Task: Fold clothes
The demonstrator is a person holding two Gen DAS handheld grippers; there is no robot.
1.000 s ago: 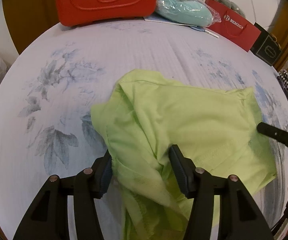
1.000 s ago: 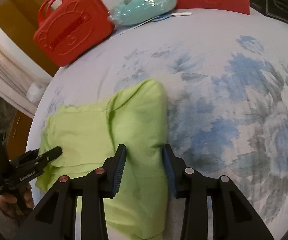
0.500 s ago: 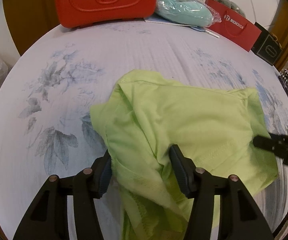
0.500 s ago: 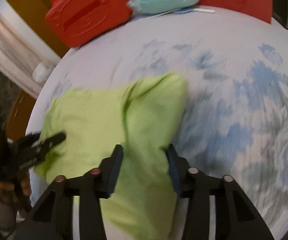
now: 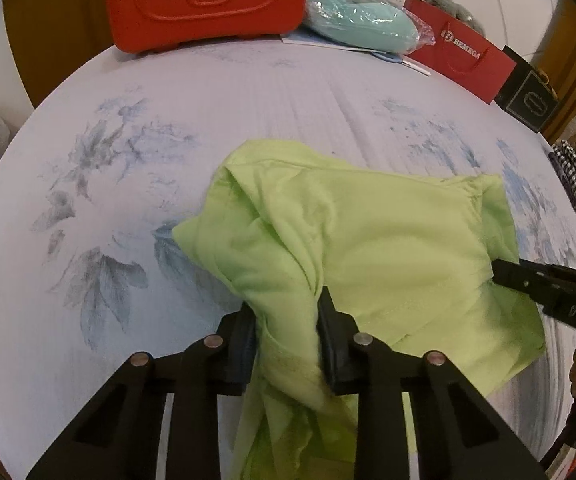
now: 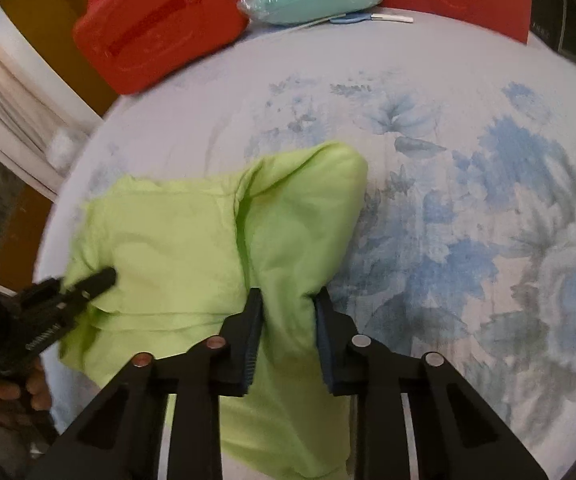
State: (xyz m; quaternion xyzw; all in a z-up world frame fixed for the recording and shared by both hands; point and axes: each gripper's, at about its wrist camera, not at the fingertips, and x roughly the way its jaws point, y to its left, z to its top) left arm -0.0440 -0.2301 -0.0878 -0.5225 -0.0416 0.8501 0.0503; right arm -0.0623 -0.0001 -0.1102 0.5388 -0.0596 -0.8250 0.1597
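Observation:
A lime-green garment [image 5: 388, 248] lies bunched on the floral bedsheet [image 5: 128, 168]. My left gripper [image 5: 288, 312] has its jaws closing, with a bunched fold of the garment's near left edge pressed between the pads. In the right wrist view the same garment [image 6: 176, 236] shows, and my right gripper [image 6: 288, 308] is closing on a raised fold at the garment's right side, the cloth pinched between its pads. The right gripper's tip [image 5: 528, 280] shows at the right of the left wrist view; the left gripper [image 6: 72, 292] and a hand [image 6: 12, 396] show at the left of the right wrist view.
A red case [image 5: 204, 0], a teal bundle in plastic [image 5: 360, 20], a red paper bag [image 5: 464, 60] and a black box [image 5: 528, 100] stand along the bed's far edge. A checked cloth [image 5: 572, 180] lies at the right edge. Bare sheet [image 6: 468, 220] spreads around the garment.
Both grippers' jaws have narrowed onto folds of the green garment. The right gripper shifted a little and rolled; the left stayed in place.

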